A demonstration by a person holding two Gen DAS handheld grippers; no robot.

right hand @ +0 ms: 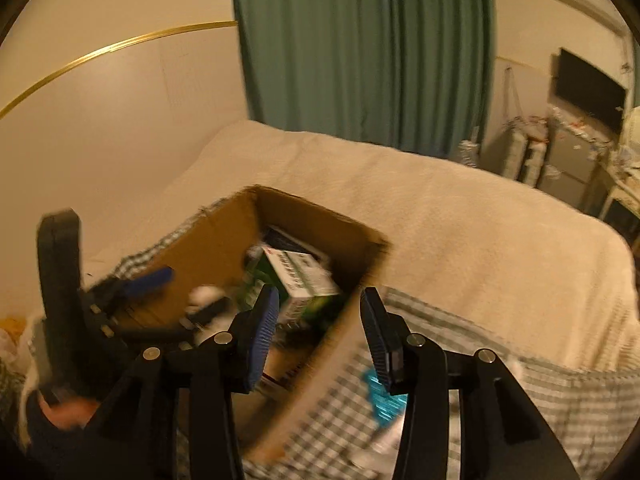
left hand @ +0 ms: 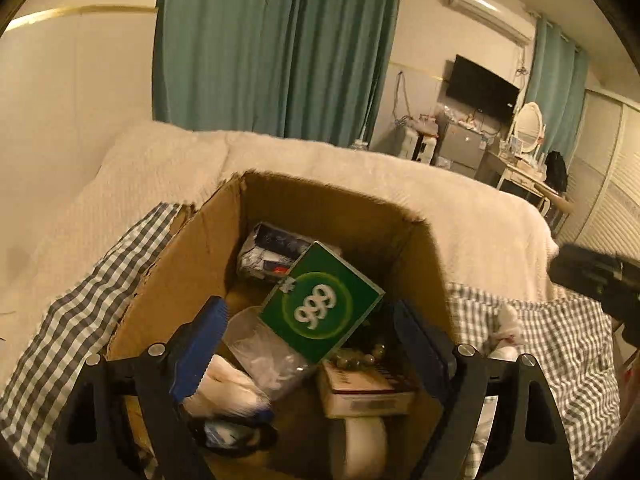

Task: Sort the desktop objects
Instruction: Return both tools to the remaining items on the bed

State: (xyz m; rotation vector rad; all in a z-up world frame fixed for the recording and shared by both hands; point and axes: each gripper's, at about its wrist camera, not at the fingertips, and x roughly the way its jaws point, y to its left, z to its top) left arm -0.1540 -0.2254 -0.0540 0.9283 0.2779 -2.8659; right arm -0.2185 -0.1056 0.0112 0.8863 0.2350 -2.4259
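ok, left gripper (left hand: 308, 344) sits over the open cardboard box (left hand: 192, 264), jaws spread wide, nothing between them. the green carton (left hand: 324, 306) with "999" on its face looks to be mid-drop or just landed: it's tilted, one corner down, leaning on the clutter inside the box, not touching either finger as far as i can tell.

right gripper (right hand: 320, 334) is also spread wide and empty, hovering over the box's near right wall; that view is motion-blurred, so detail is poor. something teal (right hand: 382, 398) shows on the checked cloth (right hand: 520, 384) just below its right finger, too blurred to identify.

handling read, my judgement:
- green carton: thin paperboard, light, stiff on edges, crushes if squeezed on the broad faces. pinch across the narrow thickness near an upper corner, moderate force. glossy print, may slip.
- clear plastic bag (left hand: 264, 354) under it: soft, slippery, no firm edge. grab a bunched fold.
- white-and-red box (left hand: 360, 394) at lower right: rigid carton, take it across the short sides.
- beads (left hand: 360, 356) next to it: small, round, will roll, poor pinch target.

box rests on the checked cloth over a cream blanket (left hand: 460, 216), so a soft base; pushing down could tip it.
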